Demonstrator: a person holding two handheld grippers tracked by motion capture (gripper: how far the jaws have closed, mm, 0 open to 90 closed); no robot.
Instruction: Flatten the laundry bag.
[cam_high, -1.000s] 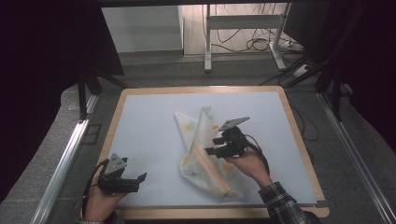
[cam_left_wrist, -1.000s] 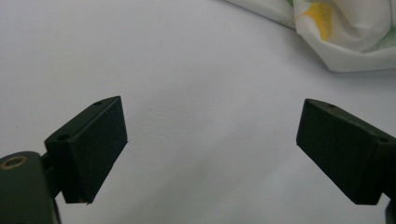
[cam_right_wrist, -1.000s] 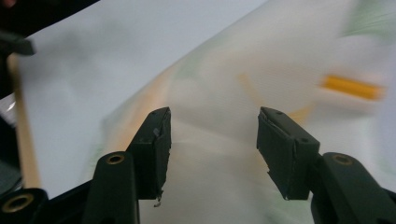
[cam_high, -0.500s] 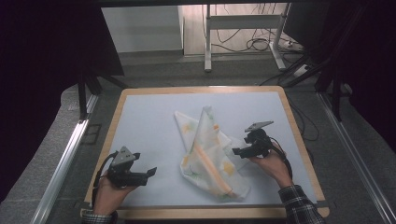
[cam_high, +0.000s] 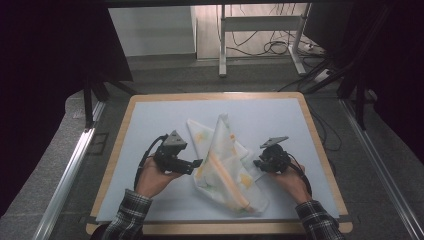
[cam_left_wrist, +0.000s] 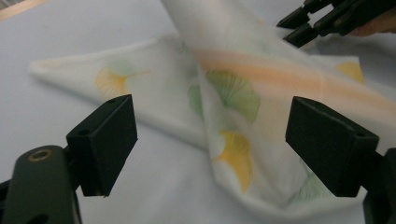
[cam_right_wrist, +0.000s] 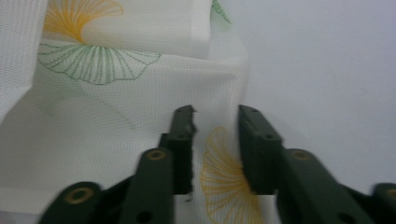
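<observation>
A crumpled white cloth printed with yellow and green fan leaves (cam_high: 225, 165) lies in the middle of the pale blue mat (cam_high: 150, 120). The left gripper (cam_left_wrist: 210, 144), jaws wide, faces its left edge. The right gripper (cam_right_wrist: 215, 140), jaws narrowly parted, straddles its right edge.

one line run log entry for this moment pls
cloth crumpled mid-mat | left gripper open, at cloth's left edge | right gripper slightly open over cloth's right edge | not gripped

One patterned cloth (cam_high: 225, 160), two hand-held grippers — left gripper (cam_high: 196, 165), right gripper (cam_high: 257, 163) — and one table (cam_high: 150, 120).
</observation>
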